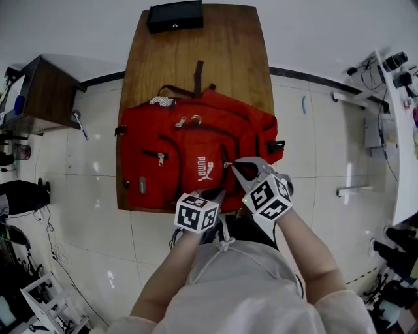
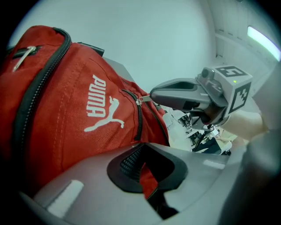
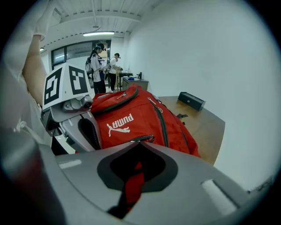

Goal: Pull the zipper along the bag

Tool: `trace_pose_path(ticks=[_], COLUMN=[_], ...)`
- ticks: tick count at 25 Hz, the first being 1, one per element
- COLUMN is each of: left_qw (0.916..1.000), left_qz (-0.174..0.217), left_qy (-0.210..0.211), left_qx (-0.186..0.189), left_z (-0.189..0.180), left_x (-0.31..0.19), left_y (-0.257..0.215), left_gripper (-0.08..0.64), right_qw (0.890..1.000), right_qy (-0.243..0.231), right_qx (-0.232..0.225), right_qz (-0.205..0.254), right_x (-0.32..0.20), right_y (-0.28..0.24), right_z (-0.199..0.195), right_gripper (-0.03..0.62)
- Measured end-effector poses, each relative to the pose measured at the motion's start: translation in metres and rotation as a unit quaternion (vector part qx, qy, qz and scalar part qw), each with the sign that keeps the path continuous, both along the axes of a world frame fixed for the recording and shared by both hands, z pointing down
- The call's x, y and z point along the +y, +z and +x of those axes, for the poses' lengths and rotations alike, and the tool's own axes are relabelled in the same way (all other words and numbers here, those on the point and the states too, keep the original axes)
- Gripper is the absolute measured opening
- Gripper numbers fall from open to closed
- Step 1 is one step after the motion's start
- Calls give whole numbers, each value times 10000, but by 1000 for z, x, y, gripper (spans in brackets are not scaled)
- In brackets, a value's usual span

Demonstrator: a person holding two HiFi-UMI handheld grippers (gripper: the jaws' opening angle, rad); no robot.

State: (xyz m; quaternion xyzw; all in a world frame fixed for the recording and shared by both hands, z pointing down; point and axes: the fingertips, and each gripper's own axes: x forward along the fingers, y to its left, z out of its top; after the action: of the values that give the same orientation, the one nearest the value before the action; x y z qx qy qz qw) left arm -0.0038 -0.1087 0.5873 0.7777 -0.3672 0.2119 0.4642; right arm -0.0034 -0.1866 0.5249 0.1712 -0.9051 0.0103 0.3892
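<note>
Red bag [image 1: 189, 156]. Lies flat across the near half of a wooden table [image 1: 228, 52], with the white logo [image 2: 103, 105] on the front pocket. Several dark zipper lines across the front, top handle toward the far end.

Black box [image 1: 175, 15]. Sits at the far edge of the table, well apart from the bag.

Left gripper [image 1: 213, 194]. Reaches in at the bag's near edge, close to the person's body. Jaws pressed together on a fold of the bag's red fabric, with a short run of zipper teeth showing in the hollow behind the tips. Marker cube on top.

Right gripper [image 1: 236, 167]. Just beside the left one, on its right, pointing at the front pocket's zipper. Jaws closed on the zipper pull [image 2: 139, 100], with the metal piece at the very tips and a red strip caught in the hollow behind them.

Tiled floor [image 1: 313, 137]. Pale, around the table on both sides.

Two people [image 3: 102, 66]. Stand far back in the room, seen only in the right gripper view.
</note>
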Motion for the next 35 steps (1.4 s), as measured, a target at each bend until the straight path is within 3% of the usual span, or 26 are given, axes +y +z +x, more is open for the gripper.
trace_pose_path(ticks=[9, 18, 26, 32, 35], left_qw=[9997, 9993, 9992, 9988, 9993], left_qz=[-216, -252, -252, -260, -25], left_qy=[41, 262, 297, 412, 360], left_qx=[144, 21, -4, -92, -123], left_z=[0, 8, 9, 9, 5], left_x=[-3, -1, 0, 1, -4], left_y=[0, 2, 4, 5, -3], left_gripper=[5, 6, 6, 6, 6], right_qw=[9997, 9965, 9917, 9916, 9889], right_qy=[215, 671, 977, 1154, 1393], right_qx=[65, -78, -248, -210, -504], right_qz=[-121, -490, -799, -537, -150], right_x=[-42, -71, -70, -64, -61], right_y=[10, 23, 32, 21, -8], right_z=[-4, -12, -14, -9, -2], right_gripper=[6, 11, 15, 30, 11])
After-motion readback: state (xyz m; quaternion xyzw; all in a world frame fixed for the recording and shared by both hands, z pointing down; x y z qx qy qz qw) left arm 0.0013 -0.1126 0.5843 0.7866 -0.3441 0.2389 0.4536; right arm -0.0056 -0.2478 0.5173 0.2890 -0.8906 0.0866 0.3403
